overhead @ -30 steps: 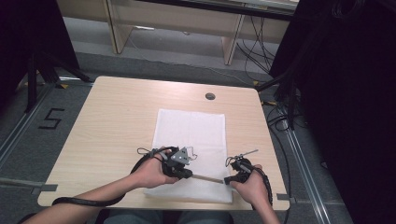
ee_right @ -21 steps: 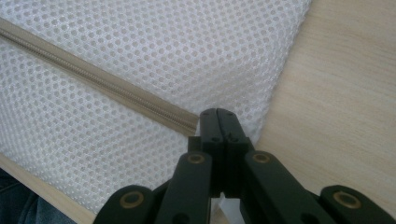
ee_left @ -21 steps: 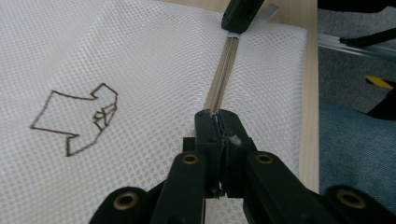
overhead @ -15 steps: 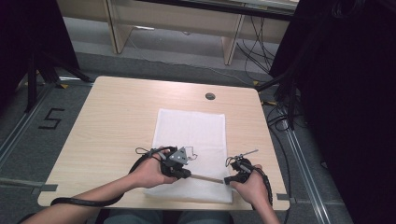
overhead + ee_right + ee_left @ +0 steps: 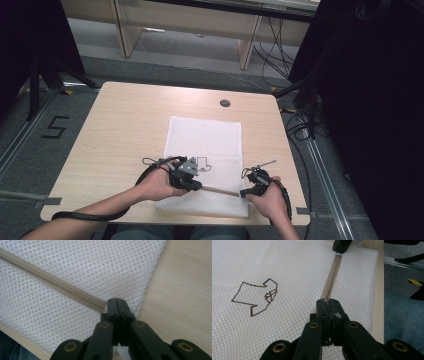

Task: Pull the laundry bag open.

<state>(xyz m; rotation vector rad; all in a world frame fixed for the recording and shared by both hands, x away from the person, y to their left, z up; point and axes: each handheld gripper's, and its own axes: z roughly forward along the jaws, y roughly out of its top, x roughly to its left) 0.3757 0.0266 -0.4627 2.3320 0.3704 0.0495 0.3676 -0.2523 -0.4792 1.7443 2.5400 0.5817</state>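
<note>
A white mesh bag [image 5: 205,145] lies flat on the wooden table [image 5: 125,130], and a beige zipper [image 5: 220,190] runs across its near end. My left gripper [image 5: 196,186] is shut on the zipper toward the bag's left. In the left gripper view its jaws [image 5: 329,305] are pinched on the zipper line [image 5: 333,277], which runs away to the other gripper [image 5: 342,245]. My right gripper [image 5: 245,192] is shut on the zipper's right end. In the right gripper view the zipper [image 5: 50,281] stops at the closed jaws [image 5: 116,302], near the bag's edge.
A brown outline logo [image 5: 255,297] is printed on the mesh left of the zipper. A round cable hole [image 5: 225,103] sits in the table's far side. Bare wood [image 5: 180,290] lies right of the bag. The table's front edge is just under both hands.
</note>
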